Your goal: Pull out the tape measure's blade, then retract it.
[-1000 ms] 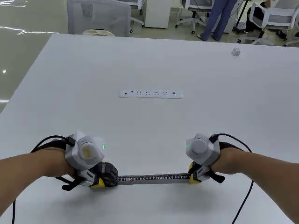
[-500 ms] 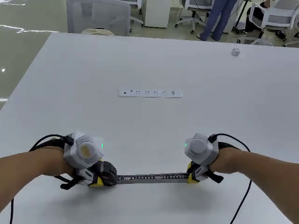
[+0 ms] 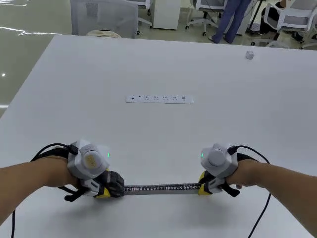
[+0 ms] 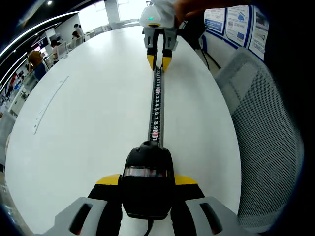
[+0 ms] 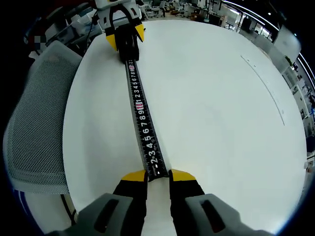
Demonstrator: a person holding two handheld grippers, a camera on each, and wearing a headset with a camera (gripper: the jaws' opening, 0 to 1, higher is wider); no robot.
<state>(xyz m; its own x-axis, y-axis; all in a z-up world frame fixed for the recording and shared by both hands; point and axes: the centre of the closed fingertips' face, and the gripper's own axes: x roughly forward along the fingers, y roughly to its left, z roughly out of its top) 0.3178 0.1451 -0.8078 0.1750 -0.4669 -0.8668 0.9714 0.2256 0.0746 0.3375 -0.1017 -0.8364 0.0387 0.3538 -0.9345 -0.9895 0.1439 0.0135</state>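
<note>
The black tape measure case (image 3: 114,184) lies near the table's front edge, and my left gripper (image 3: 102,192) is shut on it. Its blade (image 3: 162,188) runs to the right, flat over the white table (image 3: 158,139). My right gripper (image 3: 204,189) is shut on the blade's end. In the left gripper view the case (image 4: 147,177) sits between the jaws of the left gripper (image 4: 147,180), and the blade (image 4: 155,101) leads away to the right gripper (image 4: 158,60). In the right gripper view my right gripper (image 5: 157,175) pinches the blade (image 5: 140,105), which leads to the case (image 5: 129,47).
A white power strip (image 3: 159,99) lies at mid-table. A small pale object (image 3: 249,55) sits far right. Beyond the far edge are office chairs and a standing person (image 3: 233,17). A mesh chair (image 4: 270,142) stands close behind the table's near edge.
My right hand has shifted slightly to the right. The blade's drawn-out length looks about the same, and the left gripper holds the case in place.
</note>
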